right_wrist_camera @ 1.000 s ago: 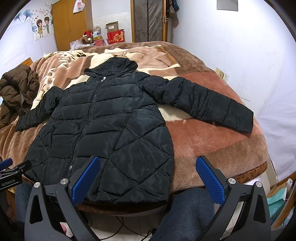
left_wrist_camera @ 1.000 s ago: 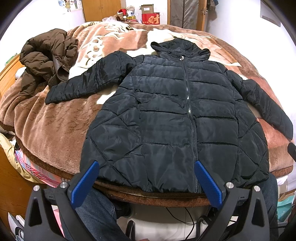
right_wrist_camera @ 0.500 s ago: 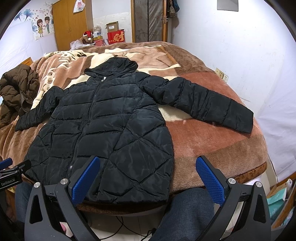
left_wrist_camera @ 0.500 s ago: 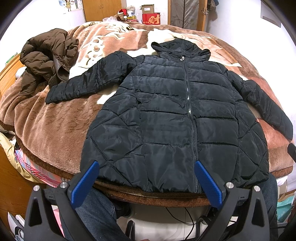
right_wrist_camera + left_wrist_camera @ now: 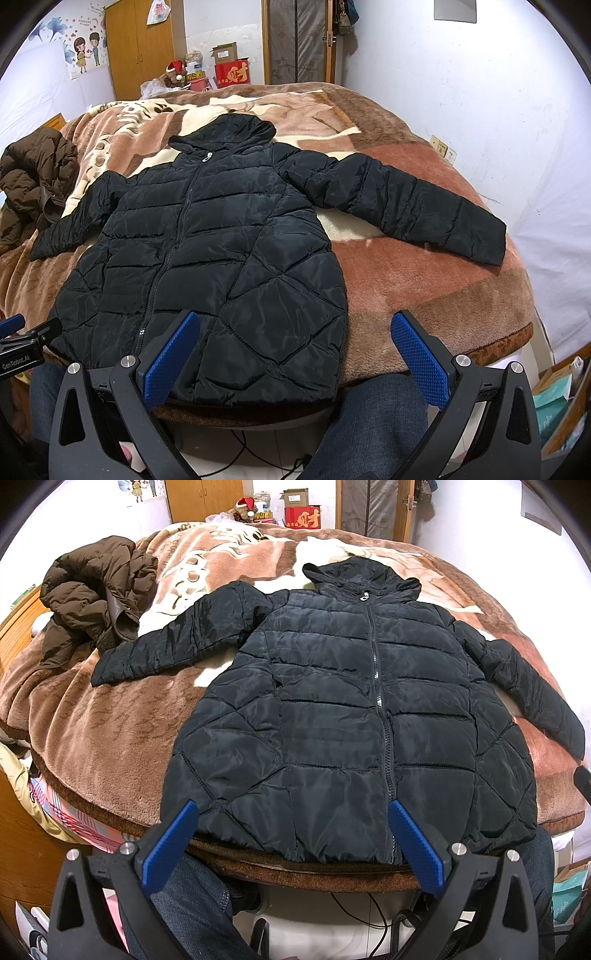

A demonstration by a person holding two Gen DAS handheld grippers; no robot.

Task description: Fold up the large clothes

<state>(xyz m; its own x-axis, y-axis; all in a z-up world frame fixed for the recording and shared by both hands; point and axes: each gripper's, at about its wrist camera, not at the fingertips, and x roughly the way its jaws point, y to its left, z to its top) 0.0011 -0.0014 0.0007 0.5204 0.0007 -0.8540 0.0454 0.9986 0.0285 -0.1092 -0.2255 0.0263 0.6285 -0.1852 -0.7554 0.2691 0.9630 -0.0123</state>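
nothing has moved: both tongs, left (image 5: pixel 291 843) and right (image 5: pixel 293 356), gape empty beyond the black jacket (image 5: pixel 351 716) hem.

The left gripper (image 5: pixel 291 836) has its blue-padded jaws spread wide, gripping nothing. The right gripper (image 5: pixel 295 349) is likewise spread wide and empty. The person's jeans-clad legs (image 5: pixel 369 424) show below both.
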